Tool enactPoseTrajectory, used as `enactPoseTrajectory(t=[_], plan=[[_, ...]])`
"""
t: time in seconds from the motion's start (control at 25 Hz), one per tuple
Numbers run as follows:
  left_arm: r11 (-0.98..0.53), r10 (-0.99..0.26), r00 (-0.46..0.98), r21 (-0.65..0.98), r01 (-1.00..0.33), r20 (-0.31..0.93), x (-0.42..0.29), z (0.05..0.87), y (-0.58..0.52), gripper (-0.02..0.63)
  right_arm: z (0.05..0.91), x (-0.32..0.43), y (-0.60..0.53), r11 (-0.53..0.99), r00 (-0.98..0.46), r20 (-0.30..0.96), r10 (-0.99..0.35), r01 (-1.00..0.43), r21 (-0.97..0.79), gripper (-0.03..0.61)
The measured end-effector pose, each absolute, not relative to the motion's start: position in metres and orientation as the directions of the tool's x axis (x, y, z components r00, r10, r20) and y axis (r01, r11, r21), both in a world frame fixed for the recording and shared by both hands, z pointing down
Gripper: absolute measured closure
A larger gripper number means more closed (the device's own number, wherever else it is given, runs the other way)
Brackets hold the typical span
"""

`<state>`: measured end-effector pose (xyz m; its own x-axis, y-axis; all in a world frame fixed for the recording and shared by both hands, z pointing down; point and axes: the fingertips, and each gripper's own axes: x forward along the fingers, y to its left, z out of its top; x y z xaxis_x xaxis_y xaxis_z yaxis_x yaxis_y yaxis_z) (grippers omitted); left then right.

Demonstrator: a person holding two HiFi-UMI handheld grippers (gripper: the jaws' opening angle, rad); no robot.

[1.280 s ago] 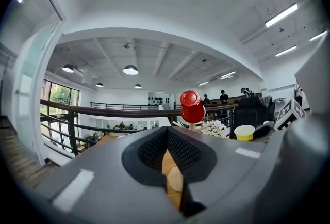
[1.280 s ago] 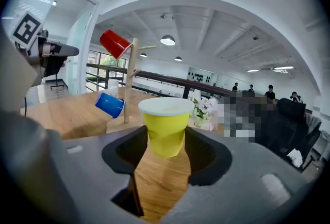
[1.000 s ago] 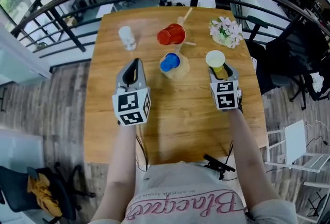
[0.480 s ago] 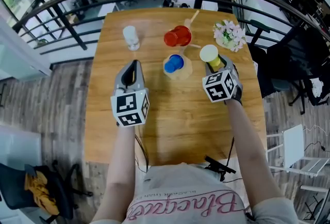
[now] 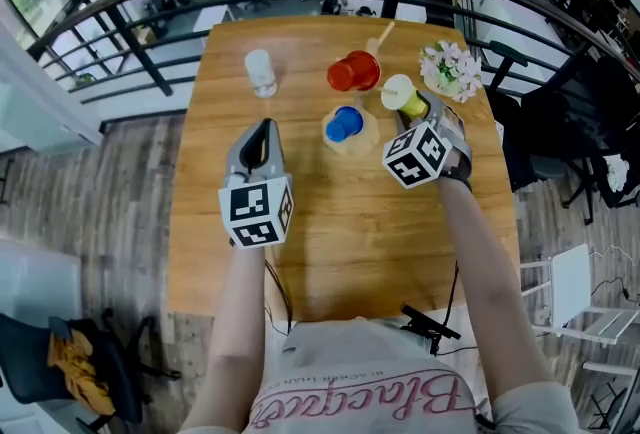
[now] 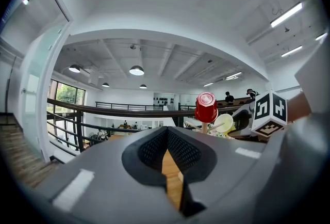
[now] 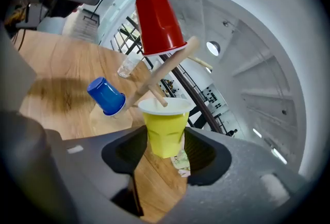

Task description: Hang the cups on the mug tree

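On the counter (image 5: 330, 222), the mug tree (image 7: 161, 74) carries a red cup (image 5: 352, 74) and a blue cup (image 5: 346, 123); the right gripper (image 7: 164, 148) is clamped on a yellow cup (image 7: 164, 130), mouth toward the tree, one peg tip at its rim; the left gripper (image 6: 166, 155) is closed and empty, apart from the tree.

yellow cup (image 5: 403, 96) with a white rim; red cup (image 5: 352, 73); blue cup (image 5: 345, 123). pale bare wood on mug tree (image 7: 170, 65). warm brown grain across worktop (image 5: 330, 222). grey left tool (image 5: 262, 127) and right tool (image 5: 415, 107), with black-and-white square markers. pink-white flowers (image 5: 450, 67).
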<state>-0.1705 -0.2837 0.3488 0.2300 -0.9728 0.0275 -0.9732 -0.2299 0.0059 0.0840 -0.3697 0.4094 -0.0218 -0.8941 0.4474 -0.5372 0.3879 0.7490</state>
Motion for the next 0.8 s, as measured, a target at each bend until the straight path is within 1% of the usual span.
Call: enactPoseTrajectory(t=[0.12,0.28,0.6,0.68,0.8], plan=[[-0.227,-0.973,0.227,0.010,-0.974,0.031,-0.174,0.350,-0.283,0.597,0.408,0.077,-0.372,0.391,0.004,0.428,-0.904,-0.399,0.829,0.353],[-0.222,-0.974,0.223,0.015,-0.975,0.033,-0.178,0.352,-0.284,0.597,0.410,0.069,-0.375,0.384,0.033,0.403,-0.915,-0.240,0.892,0.351],[-0.219,-0.975,0.220,0.019,-0.976,0.035,-0.182,0.355,-0.284,0.597,0.411,0.056,-0.375,0.337,0.050,0.333,-0.942,0.105,0.936,0.351],[-0.219,-0.975,0.219,0.019,-0.976,0.036,-0.183,0.355,-0.284,0.597,0.412,0.050,-0.373,0.328,0.039,0.327,-0.944,0.169,0.929,0.351],[-0.219,-0.975,0.220,0.022,-0.975,0.038,-0.184,0.356,-0.283,0.597,0.415,0.045,-0.369,0.331,0.024,0.334,-0.942,0.209,0.920,0.357]])
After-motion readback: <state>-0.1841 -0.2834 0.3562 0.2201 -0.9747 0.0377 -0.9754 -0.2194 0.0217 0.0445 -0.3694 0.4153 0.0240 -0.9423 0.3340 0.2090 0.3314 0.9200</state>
